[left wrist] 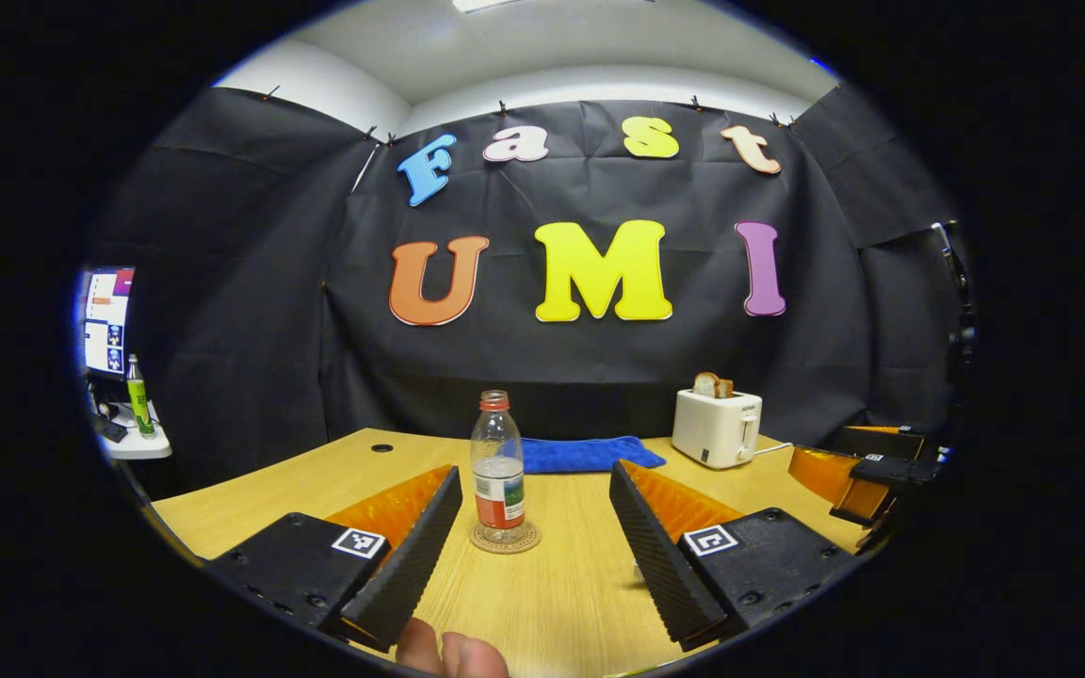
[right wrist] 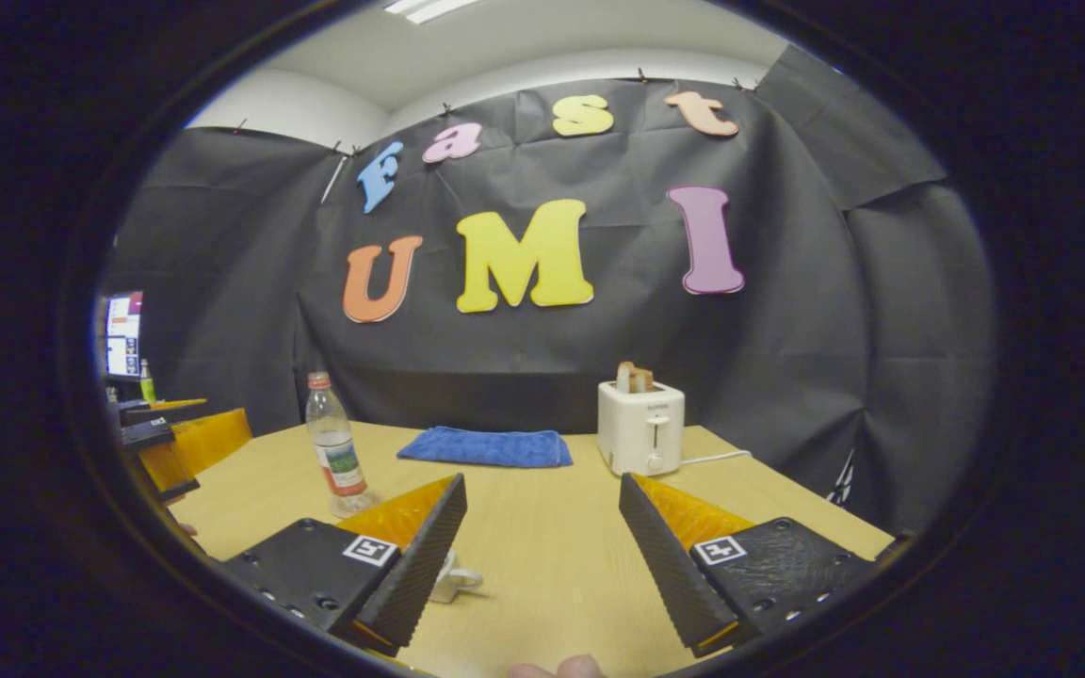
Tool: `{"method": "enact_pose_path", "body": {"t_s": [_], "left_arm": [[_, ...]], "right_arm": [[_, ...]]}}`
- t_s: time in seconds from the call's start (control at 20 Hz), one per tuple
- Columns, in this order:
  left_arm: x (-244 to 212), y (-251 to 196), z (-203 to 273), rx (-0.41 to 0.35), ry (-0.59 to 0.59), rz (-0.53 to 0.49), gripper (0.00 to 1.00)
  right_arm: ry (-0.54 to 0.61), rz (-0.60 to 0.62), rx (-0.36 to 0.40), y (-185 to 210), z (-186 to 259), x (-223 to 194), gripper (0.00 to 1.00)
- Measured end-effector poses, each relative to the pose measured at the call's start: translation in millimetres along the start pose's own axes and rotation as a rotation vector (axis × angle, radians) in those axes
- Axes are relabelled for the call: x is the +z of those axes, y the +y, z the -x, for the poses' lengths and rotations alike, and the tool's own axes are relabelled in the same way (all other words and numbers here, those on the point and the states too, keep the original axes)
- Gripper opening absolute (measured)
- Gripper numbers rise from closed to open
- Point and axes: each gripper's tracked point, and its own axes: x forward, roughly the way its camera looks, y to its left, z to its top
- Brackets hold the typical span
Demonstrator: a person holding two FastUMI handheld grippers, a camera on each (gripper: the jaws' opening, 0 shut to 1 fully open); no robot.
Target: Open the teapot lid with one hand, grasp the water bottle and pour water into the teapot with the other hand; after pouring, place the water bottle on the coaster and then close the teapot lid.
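Observation:
A clear water bottle [left wrist: 497,461] with an orange cap and a red-and-white label stands upright on a round coaster [left wrist: 505,542] in mid-table. My left gripper [left wrist: 535,471] is open just short of it, its fingers spread wide on either side without touching. In the right gripper view the bottle [right wrist: 333,452] stands far to the left. My right gripper [right wrist: 542,480] is open over bare table. A small white piece with a loop handle [right wrist: 456,576] pokes out from behind its left finger; the rest is hidden, so I cannot tell whether it is the teapot.
A white toaster [left wrist: 718,428] with toast in it stands at the back right, with a folded blue cloth [left wrist: 585,454] beside it. The other gripper [left wrist: 867,471] hovers at the table's right edge. Off to the left, a side shelf holds a monitor [left wrist: 107,320] and a green bottle [left wrist: 138,395].

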Motion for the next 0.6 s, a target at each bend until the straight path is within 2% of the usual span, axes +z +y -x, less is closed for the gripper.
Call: {"method": "enact_pose_path", "body": {"t_s": [0.25, 0.35, 0.45, 0.5, 0.6], "left_arm": [[10.9, -12.3, 1.9, -0.017, -0.043, -0.034, 0.99], [10.6, -16.0, 4.0, -0.028, -0.045, -0.039, 0.98], [12.0, -19.1, 6.3, -0.046, -0.043, -0.043, 0.99], [12.5, -17.2, 7.4, -0.043, -0.043, -0.046, 0.99], [13.2, -20.2, 9.1, -0.055, -0.036, -0.039, 0.98]], "right_arm": [[-0.016, 0.003, -0.041, -12.3, 17.4, 10.6, 0.96], [-0.013, 0.013, -0.037, -5.0, 19.9, 9.5, 0.98], [-0.018, 0.031, -0.022, 6.5, 21.5, 11.0, 0.94], [-0.023, 0.037, -0.019, 11.2, 21.9, 12.4, 0.96], [-0.038, 0.045, -0.018, 19.2, 25.1, 16.2, 0.94]]}}
